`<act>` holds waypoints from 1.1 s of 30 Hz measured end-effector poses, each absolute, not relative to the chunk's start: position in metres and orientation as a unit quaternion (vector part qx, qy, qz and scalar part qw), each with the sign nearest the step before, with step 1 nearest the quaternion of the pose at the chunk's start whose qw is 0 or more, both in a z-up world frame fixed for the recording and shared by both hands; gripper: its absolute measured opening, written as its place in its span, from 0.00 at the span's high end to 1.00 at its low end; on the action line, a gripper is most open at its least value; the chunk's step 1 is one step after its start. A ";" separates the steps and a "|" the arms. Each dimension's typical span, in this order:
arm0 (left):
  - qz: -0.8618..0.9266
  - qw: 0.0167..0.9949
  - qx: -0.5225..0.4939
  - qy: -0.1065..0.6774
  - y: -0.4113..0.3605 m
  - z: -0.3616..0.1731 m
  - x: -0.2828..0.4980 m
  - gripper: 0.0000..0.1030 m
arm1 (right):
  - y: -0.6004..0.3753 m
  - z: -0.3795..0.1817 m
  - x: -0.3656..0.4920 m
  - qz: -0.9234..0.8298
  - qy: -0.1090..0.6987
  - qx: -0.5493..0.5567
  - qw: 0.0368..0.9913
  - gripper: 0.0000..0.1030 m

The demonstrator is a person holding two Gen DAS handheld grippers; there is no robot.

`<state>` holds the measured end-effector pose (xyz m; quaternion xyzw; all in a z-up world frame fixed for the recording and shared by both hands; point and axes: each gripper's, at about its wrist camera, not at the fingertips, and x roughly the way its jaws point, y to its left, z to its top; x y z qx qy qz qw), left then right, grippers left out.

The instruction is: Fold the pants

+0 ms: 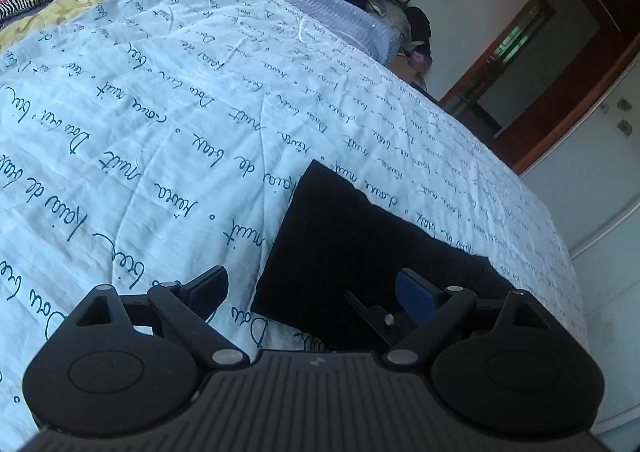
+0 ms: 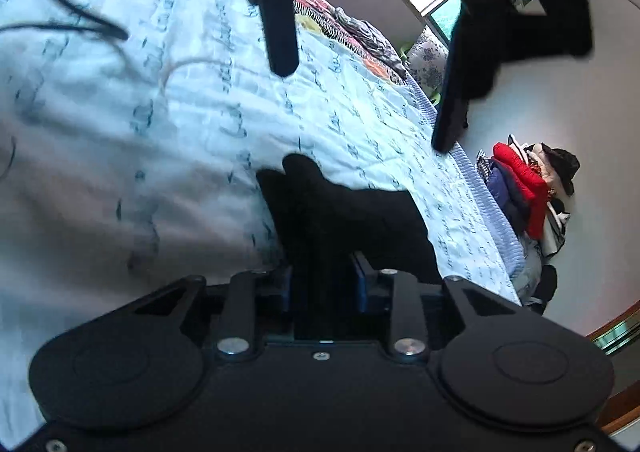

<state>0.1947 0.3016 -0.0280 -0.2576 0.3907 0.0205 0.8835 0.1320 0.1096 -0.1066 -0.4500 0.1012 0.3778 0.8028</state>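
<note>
Now the fold is in progress, one gripper holding.
Right gripper (image 2: 323,284) is closed on the black pants (image 2: 344,220); left gripper (image 1: 316,290) is wide open and holds nothing, the pants (image 1: 360,248) on the blue bedspread (image 1: 160,112) between its fingers. Next, I think, the left must close on an edge.

Daylit, fisheye-warped — right view blurred, perhaps motion.

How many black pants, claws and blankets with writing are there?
Black pants: 1
Claws: 2, the left claw and the right claw
Blanket with writing: 1
Total: 4
</note>
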 end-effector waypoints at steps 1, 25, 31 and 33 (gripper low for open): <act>0.021 0.881 -0.262 0.393 0.303 -0.030 0.196 0.11 | 0.111 -0.106 0.134 0.379 0.105 -0.444 0.805 0.72; -0.018 0.830 -0.299 0.470 0.297 -0.072 0.309 0.64 | 0.061 -0.067 0.157 0.392 0.124 -0.267 0.872 0.93; -0.008 0.858 -0.241 0.453 0.286 -0.064 0.299 0.80 | 0.062 -0.069 0.154 0.388 0.135 -0.265 0.873 0.93; -0.001 0.874 -0.206 0.441 0.272 -0.051 0.293 0.84 | 0.060 -0.068 0.152 0.388 0.137 -0.262 0.873 0.93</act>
